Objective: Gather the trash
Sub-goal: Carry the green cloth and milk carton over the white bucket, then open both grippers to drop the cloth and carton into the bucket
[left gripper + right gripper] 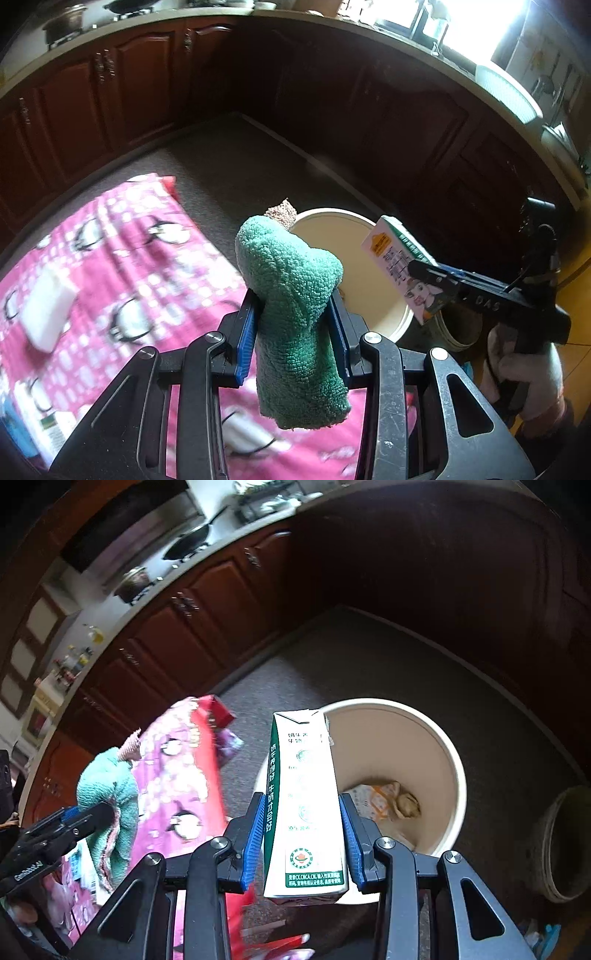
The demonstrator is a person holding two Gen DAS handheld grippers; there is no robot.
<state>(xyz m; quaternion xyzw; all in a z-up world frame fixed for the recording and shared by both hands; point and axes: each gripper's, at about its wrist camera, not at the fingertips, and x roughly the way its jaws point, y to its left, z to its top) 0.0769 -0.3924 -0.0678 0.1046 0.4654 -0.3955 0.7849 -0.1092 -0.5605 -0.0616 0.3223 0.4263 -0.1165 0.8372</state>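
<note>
My left gripper (293, 314) is shut on a rolled green cloth (295, 295), held upright above the pink tablecloth edge; the cloth also shows in the right wrist view (109, 786). My right gripper (301, 819) is shut on a white and green milk carton (303, 805), held upright over the near rim of the cream bucket (448, 753). The carton also shows in the left wrist view (400, 266), above the bucket (332, 229). Crumpled wrappers (388, 801) lie at the bucket's bottom.
A table under a pink penguin-print cloth (122, 266) carries a white block (48, 310) and packets. A second, smaller pail (565, 842) stands right of the bucket. Dark wood cabinets (122, 85) ring the grey carpet (236, 158).
</note>
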